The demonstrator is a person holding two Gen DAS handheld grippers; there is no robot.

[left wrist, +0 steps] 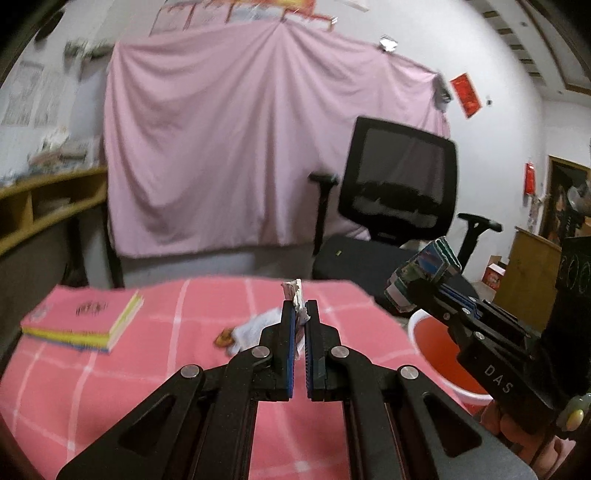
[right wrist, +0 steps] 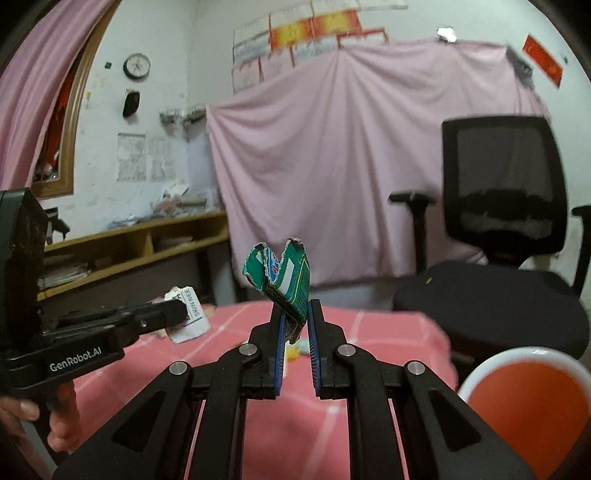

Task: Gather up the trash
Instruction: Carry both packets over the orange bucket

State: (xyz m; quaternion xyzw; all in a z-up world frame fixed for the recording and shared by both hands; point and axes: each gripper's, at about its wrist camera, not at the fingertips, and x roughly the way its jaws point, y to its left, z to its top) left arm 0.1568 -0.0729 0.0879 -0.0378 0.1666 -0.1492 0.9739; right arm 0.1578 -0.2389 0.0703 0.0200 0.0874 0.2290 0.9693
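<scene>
Left gripper (left wrist: 300, 314): jaws pinching white paper scrap (left wrist: 295, 295), sticking up at 12 o'clock.
Right gripper (right wrist: 295, 314): jaws clamping torn green carton (right wrist: 286, 275), upright.
Red bin (right wrist: 524, 398): waiting at 4 o'clock, nearer right gripper.
Counter (left wrist: 147, 369): carrying more scraps.

- Cut off by the right edge of the right wrist view: orange bin (right wrist: 528, 402), only part of its white rim showing.
- Partly hidden behind the right gripper (left wrist: 410, 286) in the left wrist view: same bin.
- Hidden between the closed pads of the left gripper (left wrist: 300, 314): lower part of the white paper scrap (left wrist: 294, 291).
- Pinched out of sight likewise: bottom of the green torn carton (right wrist: 286, 277).
- Too blurred to read: wall posters (right wrist: 306, 33) and book cover print (left wrist: 90, 306).
- Too small to identify: bits lying on the pink checked cloth (left wrist: 147, 369).
</scene>
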